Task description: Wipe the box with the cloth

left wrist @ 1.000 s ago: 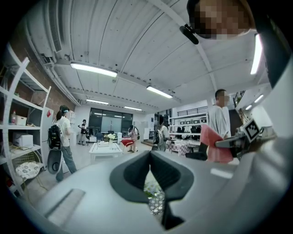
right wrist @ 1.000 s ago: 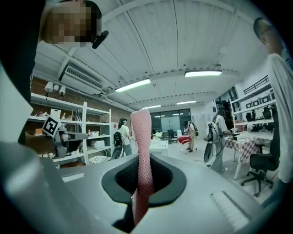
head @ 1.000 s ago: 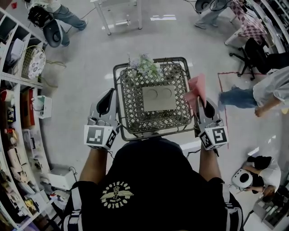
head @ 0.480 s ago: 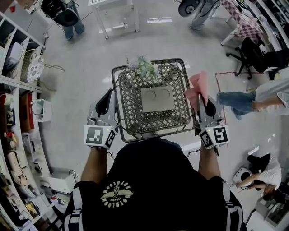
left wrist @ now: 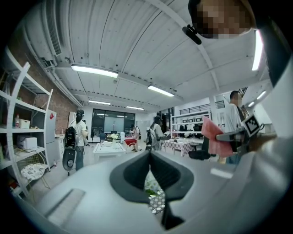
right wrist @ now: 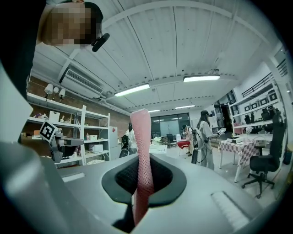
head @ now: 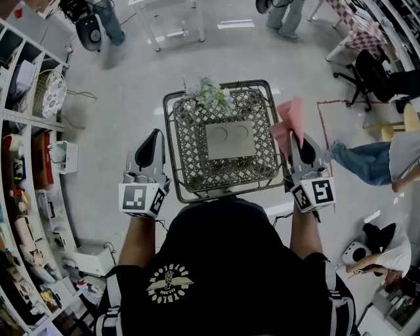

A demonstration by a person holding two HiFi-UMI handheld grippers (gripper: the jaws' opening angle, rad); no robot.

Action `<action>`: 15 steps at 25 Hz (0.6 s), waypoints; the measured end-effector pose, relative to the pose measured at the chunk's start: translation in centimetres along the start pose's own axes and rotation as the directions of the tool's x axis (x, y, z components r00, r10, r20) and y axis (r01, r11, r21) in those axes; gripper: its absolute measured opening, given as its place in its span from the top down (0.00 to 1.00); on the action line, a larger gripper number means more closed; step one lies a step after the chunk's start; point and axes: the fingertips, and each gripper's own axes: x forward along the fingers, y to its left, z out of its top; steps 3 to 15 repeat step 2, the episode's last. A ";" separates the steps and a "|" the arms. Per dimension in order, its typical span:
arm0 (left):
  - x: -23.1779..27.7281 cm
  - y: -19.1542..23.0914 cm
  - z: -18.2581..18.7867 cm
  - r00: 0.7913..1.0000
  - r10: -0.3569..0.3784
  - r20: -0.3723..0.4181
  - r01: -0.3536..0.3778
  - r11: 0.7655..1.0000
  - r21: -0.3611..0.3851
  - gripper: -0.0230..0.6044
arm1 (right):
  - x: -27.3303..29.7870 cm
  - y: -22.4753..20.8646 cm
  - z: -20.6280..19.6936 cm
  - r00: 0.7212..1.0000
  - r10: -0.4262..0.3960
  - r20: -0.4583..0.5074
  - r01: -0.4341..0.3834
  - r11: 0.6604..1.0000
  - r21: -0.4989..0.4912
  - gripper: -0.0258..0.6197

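Note:
A flat beige box (head: 230, 140) with two round dents lies in a wire basket (head: 169, 141), and a bunch of pale flowers (head: 209, 95) sits at the basket's far end. My left gripper (head: 152, 136) is just left of the basket, shut and holding nothing. In the left gripper view (left wrist: 149, 155), flowers and basket lattice show through the thin slit between its jaws. My right gripper (head: 294, 138) is at the basket's right rim, shut on a pink cloth (head: 290, 121). In the right gripper view (right wrist: 143, 160), the cloth (right wrist: 142, 146) stands up between the jaws. It touches neither box nor basket.
Storage shelves (head: 26, 131) run along the left. A white table (head: 172, 20) stands beyond the basket, and an office chair (head: 374, 75) is at the far right. Several people stand or walk around the room, and one crouches at the right (head: 387, 246).
My left gripper has shifted a little left, away from the basket's rim. The right gripper and cloth rose slightly. People in the background have walked on.

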 end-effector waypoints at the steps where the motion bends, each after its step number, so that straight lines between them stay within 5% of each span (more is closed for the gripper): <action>1: 0.1 0.1 0.1 1.000 0.006 0.003 -0.006 1.000 0.006 0.96 | 0.3 -0.2 -0.1 1.000 0.004 0.001 -0.004 1.000 0.002 0.93; 15: 0.2 0.3 0.2 1.000 0.012 0.006 -0.012 1.000 0.012 0.96 | 0.7 -0.3 -0.2 1.000 0.008 0.003 -0.008 1.000 0.004 0.93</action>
